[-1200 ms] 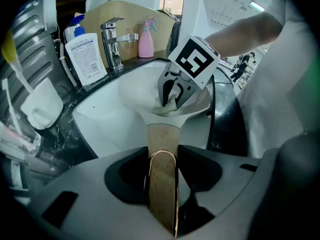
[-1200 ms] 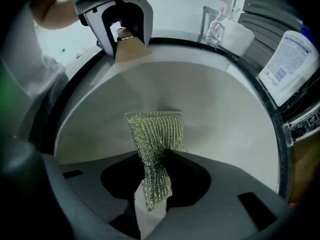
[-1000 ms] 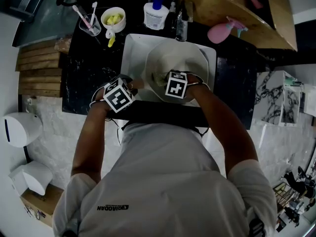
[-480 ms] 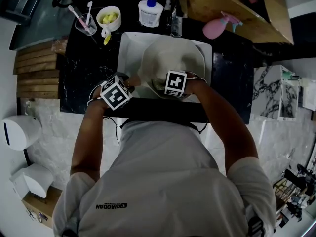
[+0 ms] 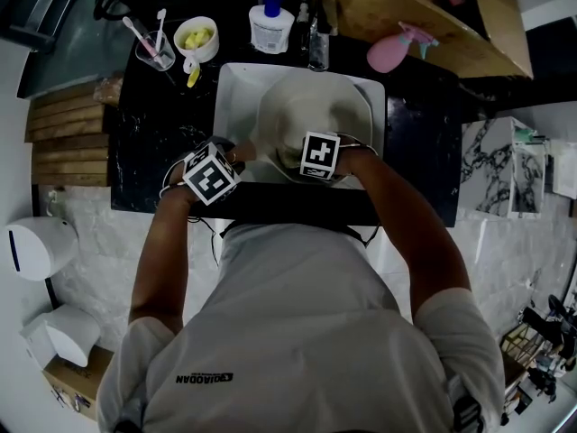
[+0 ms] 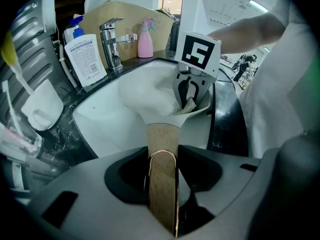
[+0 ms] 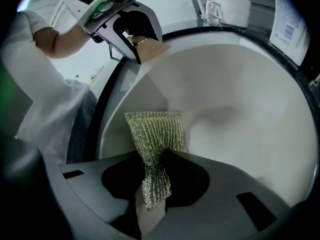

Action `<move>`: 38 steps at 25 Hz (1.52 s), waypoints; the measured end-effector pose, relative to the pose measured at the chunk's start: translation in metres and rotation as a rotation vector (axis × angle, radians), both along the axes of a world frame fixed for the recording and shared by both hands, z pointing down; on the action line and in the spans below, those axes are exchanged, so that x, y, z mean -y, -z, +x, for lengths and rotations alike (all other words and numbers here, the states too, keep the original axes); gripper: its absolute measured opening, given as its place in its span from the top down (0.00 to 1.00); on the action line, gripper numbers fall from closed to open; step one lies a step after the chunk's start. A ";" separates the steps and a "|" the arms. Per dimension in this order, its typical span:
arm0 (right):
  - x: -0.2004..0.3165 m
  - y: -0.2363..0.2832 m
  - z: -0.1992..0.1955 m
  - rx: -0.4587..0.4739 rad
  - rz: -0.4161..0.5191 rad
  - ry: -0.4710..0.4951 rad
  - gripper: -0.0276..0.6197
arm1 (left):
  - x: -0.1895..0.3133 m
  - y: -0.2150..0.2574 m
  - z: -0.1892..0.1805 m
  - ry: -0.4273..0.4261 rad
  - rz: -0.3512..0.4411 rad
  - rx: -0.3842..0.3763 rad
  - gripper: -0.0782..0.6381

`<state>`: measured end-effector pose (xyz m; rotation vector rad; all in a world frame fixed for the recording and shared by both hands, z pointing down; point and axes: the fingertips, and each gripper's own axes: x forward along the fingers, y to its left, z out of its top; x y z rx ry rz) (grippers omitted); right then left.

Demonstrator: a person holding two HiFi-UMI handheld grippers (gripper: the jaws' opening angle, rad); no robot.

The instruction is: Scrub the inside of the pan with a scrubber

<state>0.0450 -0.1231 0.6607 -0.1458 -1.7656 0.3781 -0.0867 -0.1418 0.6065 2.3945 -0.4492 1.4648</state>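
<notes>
Both arms reach up from the bottom of the head view and meet around the middle of the frame, elbows out, forearms bare. The left gripper (image 6: 162, 184) is at centre-left, jaws clamped tight on the pan's wooden handle (image 6: 162, 139), which runs straight up between them in its own view. The right gripper (image 7: 152, 184) sits just right of it, tipped down over the near rim of the pan (image 5: 315, 115). Its jaws are closed narrow, pinching the bottom end of the scrubber (image 7: 155, 134).

The scrubber is a greenish, shiny mesh (knitted-looking) that fans out above the jaws and lies flat against the pan's inner wall. The pan is off-white and smooth inside, sitting in the white sink (image 5: 234, 84) in the upper middle of the head view. A soap bottle (image 5: 270, 27) and a pink spray bottle (image 5: 388, 52) stand along the top edge, behind the sink.
</notes>
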 end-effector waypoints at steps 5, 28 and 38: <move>0.012 0.012 -0.003 0.051 0.105 0.025 0.77 | 0.000 0.000 0.000 0.000 -0.003 0.000 0.63; 0.163 -0.002 0.052 -0.268 0.884 0.383 0.82 | -0.001 -0.002 -0.001 0.000 -0.022 0.007 0.63; 0.162 -0.026 0.063 -0.279 0.771 0.308 0.82 | 0.000 -0.003 -0.002 -0.004 -0.027 0.012 0.63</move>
